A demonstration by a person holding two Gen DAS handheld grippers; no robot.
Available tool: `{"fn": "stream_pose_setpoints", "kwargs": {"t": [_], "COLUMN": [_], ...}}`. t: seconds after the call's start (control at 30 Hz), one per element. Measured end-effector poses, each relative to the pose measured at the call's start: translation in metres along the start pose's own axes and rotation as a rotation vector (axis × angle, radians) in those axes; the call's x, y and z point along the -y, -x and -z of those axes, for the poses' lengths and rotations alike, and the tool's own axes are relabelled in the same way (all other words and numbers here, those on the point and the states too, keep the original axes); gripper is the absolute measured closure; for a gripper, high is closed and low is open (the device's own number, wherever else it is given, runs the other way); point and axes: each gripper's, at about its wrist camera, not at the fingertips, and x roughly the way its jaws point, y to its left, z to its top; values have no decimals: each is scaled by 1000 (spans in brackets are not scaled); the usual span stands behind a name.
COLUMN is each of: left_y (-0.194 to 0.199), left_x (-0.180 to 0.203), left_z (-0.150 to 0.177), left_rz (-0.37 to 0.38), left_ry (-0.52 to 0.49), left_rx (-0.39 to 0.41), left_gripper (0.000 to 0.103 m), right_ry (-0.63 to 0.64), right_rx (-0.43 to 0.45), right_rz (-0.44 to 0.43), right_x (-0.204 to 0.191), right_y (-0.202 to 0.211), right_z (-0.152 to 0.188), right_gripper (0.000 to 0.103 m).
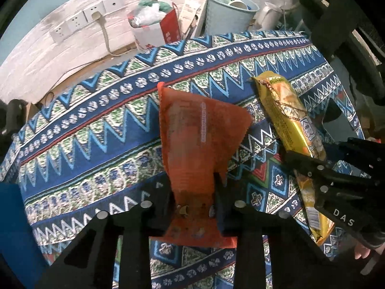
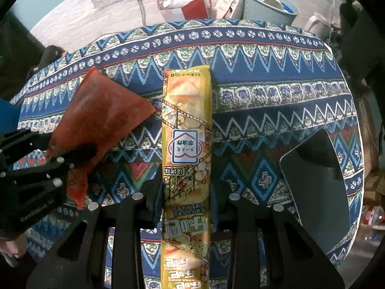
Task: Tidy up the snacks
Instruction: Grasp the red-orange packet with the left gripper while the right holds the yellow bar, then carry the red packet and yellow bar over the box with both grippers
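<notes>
My left gripper (image 1: pixel 192 190) is shut on an orange snack packet (image 1: pixel 199 130), which sticks forward above the patterned tablecloth (image 1: pixel 96 125). My right gripper (image 2: pixel 185 192) is shut on a long yellow snack packet (image 2: pixel 186 130), also held over the cloth. In the left wrist view the yellow packet (image 1: pixel 288 115) shows to the right, with the right gripper (image 1: pixel 320 175) clamped on it. In the right wrist view the orange packet (image 2: pixel 103 118) shows to the left, with the left gripper (image 2: pixel 62 166) clamped on it. The two packets lie side by side, close together.
A dark tablet (image 2: pixel 320 192) lies on the cloth at the right. Behind the table stand a light blue bin (image 1: pixel 228 12), a red and white bag (image 1: pixel 154 29), a white kettle (image 1: pixel 267 14) and wall sockets (image 1: pixel 84 19) with a cable.
</notes>
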Motion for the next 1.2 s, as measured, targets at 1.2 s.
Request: {"fn": "stream_pose_setpoints", "kwargs": {"t": [1.2], "left_y": [151], "left_x": [-79], "left_z": [81], "left_rz": [-137], "left_ry": [115], "left_rx": [185], "left_gripper": [78], "right_ry": [215], "right_rx": [158], "right_rz": [-55], "right_x": [-137], "right_y": [107], "right_z": [0], "right_gripper": [74]}}
